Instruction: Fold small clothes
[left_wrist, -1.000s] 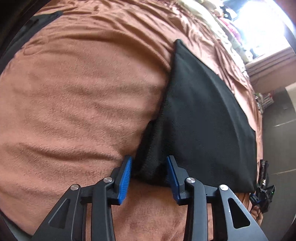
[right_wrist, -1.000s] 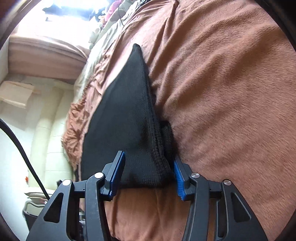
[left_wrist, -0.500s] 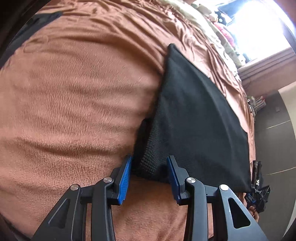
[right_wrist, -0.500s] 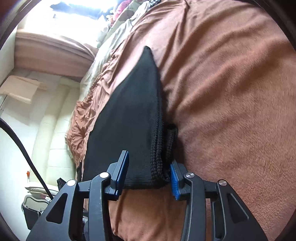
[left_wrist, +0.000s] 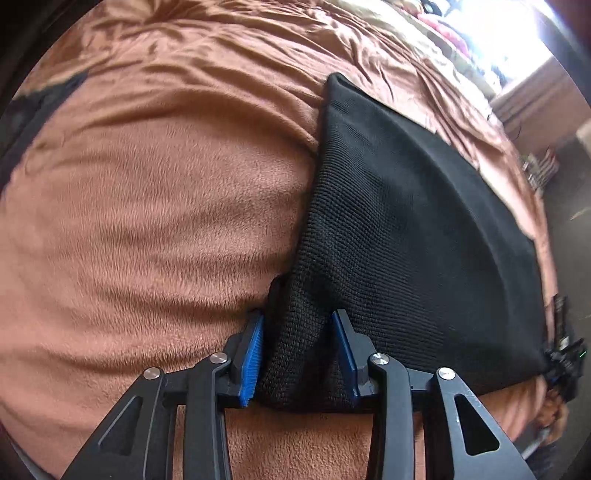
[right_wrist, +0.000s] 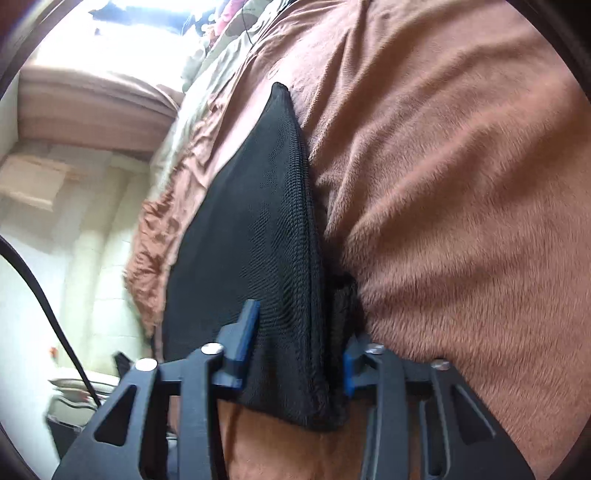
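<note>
The left tongs (left_wrist: 297, 350) are closing around a bunched corner of a black knitted garment (left_wrist: 406, 229), with the blue pads (left_wrist: 253, 354) sitting at either side of the fold; whether they are pressing it yet is hard to judge. The right tongs (right_wrist: 297, 354) are also closing, and here the cloth is filling the whole gap between the pads, pinched into a thick ridge, so they are gripping the garment (right_wrist: 258, 221).

Much is being cut off or blurred. The lower edge of each tongs frame is running out of the picture, and the right view is smeared by motion. The far inner pad of the right tongs is mostly lying behind the cloth. At the right rim of the left view, a small dark device (left_wrist: 563, 354) is peeking past the garment's corner, too small to identify.

The garment is lying on a brown fleece blanket (left_wrist: 147, 221) covering a bed, stretching away ahead of both tongs to a narrow point. From the left tongs it is spreading ahead and to the right; from the right tongs, ahead and to the left.
</note>
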